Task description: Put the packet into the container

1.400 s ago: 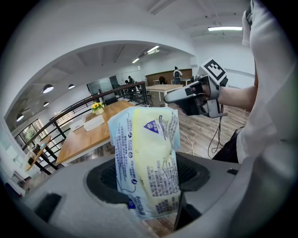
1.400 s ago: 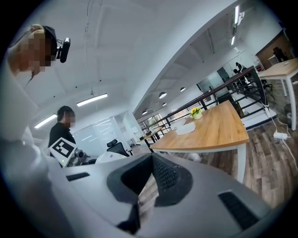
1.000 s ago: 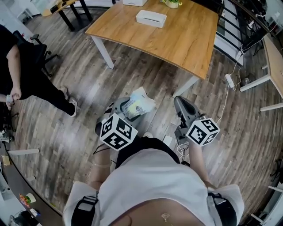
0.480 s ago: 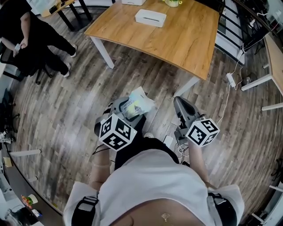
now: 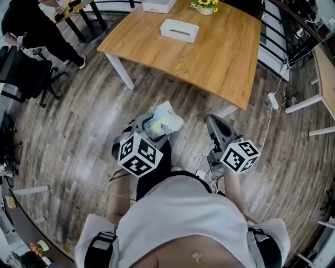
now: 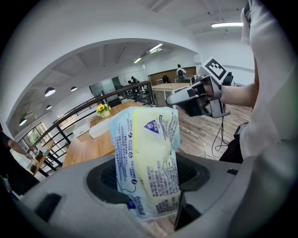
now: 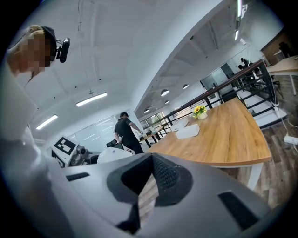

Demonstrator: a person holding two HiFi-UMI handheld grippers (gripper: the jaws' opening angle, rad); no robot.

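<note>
A blue, yellow and white printed packet (image 5: 165, 122) stands up between the jaws of my left gripper (image 5: 152, 125), which is shut on its lower part. In the left gripper view the packet (image 6: 146, 158) fills the middle and hides the gap between the pads. My right gripper (image 5: 212, 121) hangs beside it at waist height over the floor, shut with nothing in it; only a thin sliver of floor shows between its pads (image 7: 163, 174). A white rectangular container (image 5: 179, 30) lies on the wooden table (image 5: 220, 57), well ahead of both grippers.
A second white box (image 5: 158, 5) and a pot of yellow flowers (image 5: 205, 4) sit at the table's far edge. A person in black (image 5: 36, 26) stands at the far left by an office chair (image 5: 26, 73). A power strip with cable (image 5: 272, 97) lies on the floor at right.
The person in black has walked off toward the far left corner. Both grippers and the packet hold the same places; the view has tipped slightly forward.
</note>
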